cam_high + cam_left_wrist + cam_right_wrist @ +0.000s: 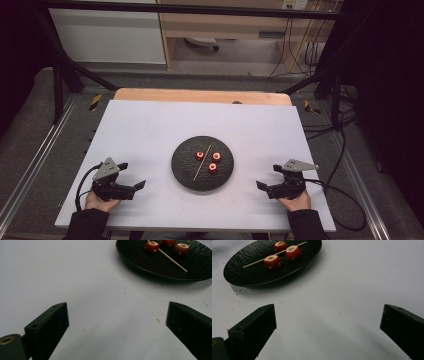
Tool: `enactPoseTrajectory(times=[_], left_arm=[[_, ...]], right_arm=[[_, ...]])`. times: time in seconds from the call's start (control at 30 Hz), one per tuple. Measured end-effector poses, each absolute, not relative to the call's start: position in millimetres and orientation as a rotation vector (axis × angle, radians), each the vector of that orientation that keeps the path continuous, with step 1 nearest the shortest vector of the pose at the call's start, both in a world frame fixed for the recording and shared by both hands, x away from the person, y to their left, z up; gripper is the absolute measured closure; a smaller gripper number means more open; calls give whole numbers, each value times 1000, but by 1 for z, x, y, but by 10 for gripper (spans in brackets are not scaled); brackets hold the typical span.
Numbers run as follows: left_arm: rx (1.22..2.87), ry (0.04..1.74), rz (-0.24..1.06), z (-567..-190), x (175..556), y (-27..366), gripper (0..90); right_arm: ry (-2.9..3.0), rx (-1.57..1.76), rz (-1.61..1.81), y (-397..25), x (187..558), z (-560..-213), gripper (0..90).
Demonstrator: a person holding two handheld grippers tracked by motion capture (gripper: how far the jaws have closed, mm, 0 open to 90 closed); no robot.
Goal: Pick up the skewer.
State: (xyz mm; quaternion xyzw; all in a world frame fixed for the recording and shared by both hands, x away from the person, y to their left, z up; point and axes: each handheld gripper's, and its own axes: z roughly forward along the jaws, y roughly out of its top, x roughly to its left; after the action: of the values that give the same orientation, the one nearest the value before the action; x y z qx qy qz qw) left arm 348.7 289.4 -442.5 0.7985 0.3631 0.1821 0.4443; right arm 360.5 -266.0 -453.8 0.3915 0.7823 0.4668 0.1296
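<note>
A black textured plate (202,175) sits at the middle of the white tabletop (150,130), carrying three red cored fruit pieces (212,167) and a thin wooden skewer (202,162) lying loose among them, threaded through none. The gripper views bring out pale hollow centres in the fruit (272,261) and crumbs (158,320) scattered on the table beside the plate. Bare board lies between the plate and both grippers. The left gripper (134,176) rests near the front left edge, jaws spread wide on nothing; the right gripper (268,176) mirrors it at front right, likewise spread.
</note>
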Motion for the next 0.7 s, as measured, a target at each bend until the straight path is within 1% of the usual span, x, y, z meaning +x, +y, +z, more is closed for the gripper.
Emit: enactPoseTrajectory(times=[0.57,0.7], left_arm=[[1976,921,446,-439,350,282,45],[1996,920,462,-434,350,274,45]], right_arm=[[2270,1137,1393,-267,359,-451,11],[2273,1133,1387,-267,360,-451,10]])
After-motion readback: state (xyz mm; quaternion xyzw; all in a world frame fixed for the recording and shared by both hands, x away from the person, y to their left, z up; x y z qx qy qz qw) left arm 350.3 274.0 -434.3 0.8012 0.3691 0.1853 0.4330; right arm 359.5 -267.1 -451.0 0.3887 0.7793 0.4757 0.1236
